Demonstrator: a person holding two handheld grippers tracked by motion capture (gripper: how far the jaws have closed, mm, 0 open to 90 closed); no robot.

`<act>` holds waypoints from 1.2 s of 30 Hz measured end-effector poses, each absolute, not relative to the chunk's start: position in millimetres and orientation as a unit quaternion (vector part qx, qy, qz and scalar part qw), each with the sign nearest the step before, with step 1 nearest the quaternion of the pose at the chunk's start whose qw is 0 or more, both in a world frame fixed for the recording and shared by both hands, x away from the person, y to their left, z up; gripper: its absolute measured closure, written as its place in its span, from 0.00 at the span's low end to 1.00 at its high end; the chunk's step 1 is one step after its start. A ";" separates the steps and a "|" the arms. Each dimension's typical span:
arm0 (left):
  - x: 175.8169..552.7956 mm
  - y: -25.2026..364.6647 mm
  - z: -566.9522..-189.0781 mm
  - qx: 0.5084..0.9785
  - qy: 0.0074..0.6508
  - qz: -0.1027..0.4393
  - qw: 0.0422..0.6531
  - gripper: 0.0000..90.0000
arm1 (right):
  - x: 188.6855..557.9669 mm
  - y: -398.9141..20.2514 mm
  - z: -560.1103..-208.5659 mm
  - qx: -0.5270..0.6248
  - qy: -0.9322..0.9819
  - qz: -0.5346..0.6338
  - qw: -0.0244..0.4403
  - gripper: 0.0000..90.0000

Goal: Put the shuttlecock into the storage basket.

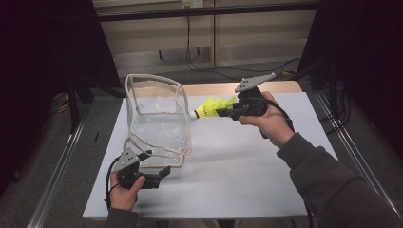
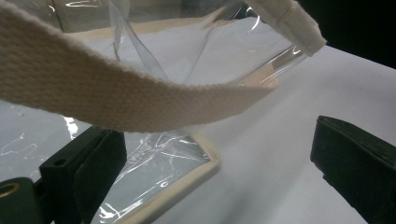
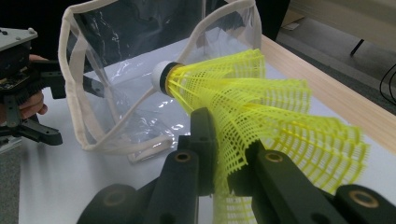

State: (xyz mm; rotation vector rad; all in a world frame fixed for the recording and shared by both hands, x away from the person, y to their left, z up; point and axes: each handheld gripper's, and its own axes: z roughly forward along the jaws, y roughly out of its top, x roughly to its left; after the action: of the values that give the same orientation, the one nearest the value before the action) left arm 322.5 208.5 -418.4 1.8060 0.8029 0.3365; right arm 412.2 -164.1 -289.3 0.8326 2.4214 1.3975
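High view: the right tool (image 1: 223,113) pinches a yellow plastic shuttlecock (image 1: 211,108) by its skirt, cork aimed at the clear vinyl bag with cream trim (image 1: 157,118), likely for dropping in. Near the bag's front corner, the left tool (image 1: 159,173) stands spread, touching nothing.

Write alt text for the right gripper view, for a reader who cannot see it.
A yellow plastic shuttlecock is clamped by its mesh skirt between the right gripper's two black jaws, its white cork tip pointing toward an open clear plastic bag with cream fabric trim. The bag stands on a white table, and the left gripper sits beside it at the far left.
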 end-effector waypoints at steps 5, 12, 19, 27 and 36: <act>322.6 207.8 -418.7 0.759 0.337 0.140 0.539 0.04 | 412.3 -160.2 -284.6 0.280 0.824 0.480 0.111 0.92; 322.7 208.0 -418.4 0.760 0.336 0.140 0.539 0.04 | 413.4 -153.5 -279.3 0.276 0.825 0.480 0.111 0.92; 322.7 208.4 -418.2 0.759 0.337 0.141 0.539 0.04 | 415.5 -142.8 -274.6 0.271 0.825 0.484 0.110 0.92; 323.1 208.8 -418.4 0.760 0.336 0.141 0.538 0.04 | 418.8 -131.0 -270.0 0.267 0.826 0.485 0.111 0.92; 323.0 209.0 -418.1 0.759 0.337 0.141 0.539 0.04 | 421.3 -119.2 -266.9 0.262 0.827 0.486 0.111 0.92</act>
State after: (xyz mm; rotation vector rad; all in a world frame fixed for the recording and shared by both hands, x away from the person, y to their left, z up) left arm 323.0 209.0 -418.1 1.8054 0.8005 0.3348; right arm 421.3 -119.2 -266.9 0.7690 2.4287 1.4272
